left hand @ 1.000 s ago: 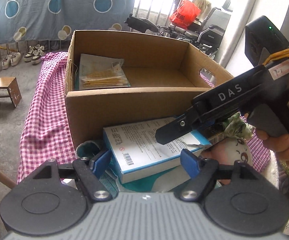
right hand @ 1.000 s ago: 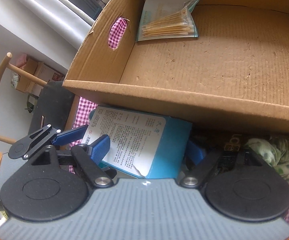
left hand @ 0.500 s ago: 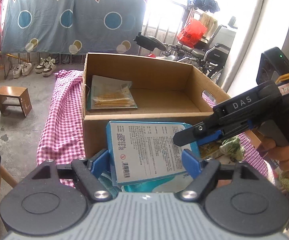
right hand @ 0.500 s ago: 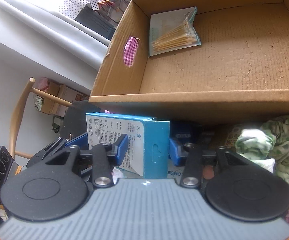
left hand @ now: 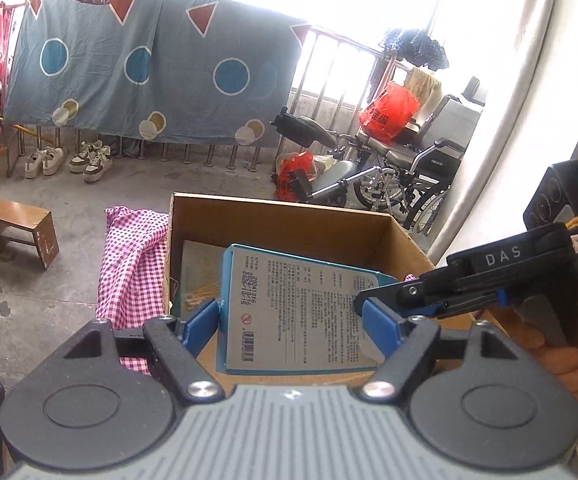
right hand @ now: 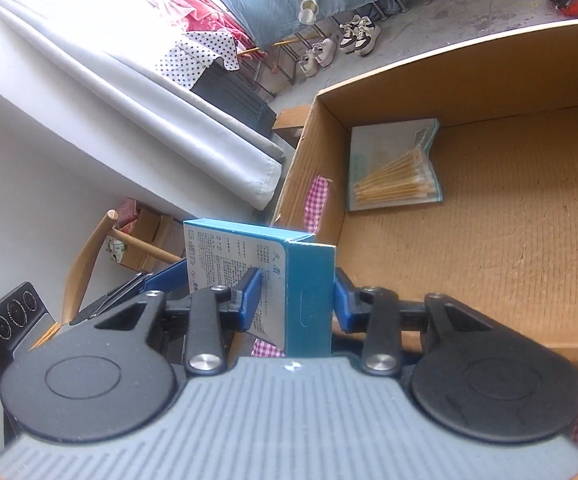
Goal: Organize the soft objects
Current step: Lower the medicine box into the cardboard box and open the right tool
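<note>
Up off the checked cloth (left hand: 129, 264) came the blue box (left hand: 289, 312), which I now held over the cardboard carton (right hand: 489, 264). My right gripper (right hand: 295, 296) had just clamped its narrow sides; my left gripper (left hand: 293, 320) pinched its width. Lowering it inside looked next.

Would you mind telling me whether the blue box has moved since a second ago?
Yes. The blue box has risen: earlier it lay below the cardboard carton's near wall, now it is held above that wall, overlapping the carton's opening.
</note>
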Motion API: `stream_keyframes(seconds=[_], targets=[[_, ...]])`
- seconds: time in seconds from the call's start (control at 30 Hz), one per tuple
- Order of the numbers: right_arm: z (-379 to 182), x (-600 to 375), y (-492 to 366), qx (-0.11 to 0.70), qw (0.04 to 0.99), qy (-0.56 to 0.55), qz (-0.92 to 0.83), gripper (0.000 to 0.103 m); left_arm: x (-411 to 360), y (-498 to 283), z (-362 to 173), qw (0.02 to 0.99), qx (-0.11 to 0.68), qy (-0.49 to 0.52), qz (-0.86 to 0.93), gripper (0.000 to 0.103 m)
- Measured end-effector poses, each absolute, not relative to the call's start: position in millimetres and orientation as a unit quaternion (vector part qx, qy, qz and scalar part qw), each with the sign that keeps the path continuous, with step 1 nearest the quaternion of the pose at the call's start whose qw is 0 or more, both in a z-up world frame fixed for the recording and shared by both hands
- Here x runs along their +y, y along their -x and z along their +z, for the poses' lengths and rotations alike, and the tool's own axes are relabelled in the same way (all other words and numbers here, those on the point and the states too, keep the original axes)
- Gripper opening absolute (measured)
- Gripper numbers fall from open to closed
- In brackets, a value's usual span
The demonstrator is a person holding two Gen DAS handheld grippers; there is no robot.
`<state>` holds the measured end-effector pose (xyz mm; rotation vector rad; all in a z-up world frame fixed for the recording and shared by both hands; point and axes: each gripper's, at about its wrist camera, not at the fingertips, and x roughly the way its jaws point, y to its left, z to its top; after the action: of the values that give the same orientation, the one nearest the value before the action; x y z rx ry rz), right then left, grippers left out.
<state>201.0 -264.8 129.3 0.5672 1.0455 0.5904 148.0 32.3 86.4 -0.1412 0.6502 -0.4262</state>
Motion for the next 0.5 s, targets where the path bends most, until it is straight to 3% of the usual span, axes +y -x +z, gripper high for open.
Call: stream_keyframes(seconds=[0.13,0.27,0.37,0.5], targets=[[105,-273,-251,0.518,0.769,-0.277,0.251,0.037,24,-197,80,0.915,0.340,0.073,-0.203,0.080],[62,-277,-299,0.565,0.741,-0.285,0.226,0.039,12,-238,58,0.903,0.380,0.059,-0.192,0.096],[17,-280,-331,0.609,0.712,-0.294,0.187,0.050,2,-252,44,0.904,0.397,0.026,-0.155,0.096],[-29,-285,-349,0.653,0.674,-0.313,0.145,0.053,0,-244,41,0.911,0.386,0.000,-0.145,0.097]])
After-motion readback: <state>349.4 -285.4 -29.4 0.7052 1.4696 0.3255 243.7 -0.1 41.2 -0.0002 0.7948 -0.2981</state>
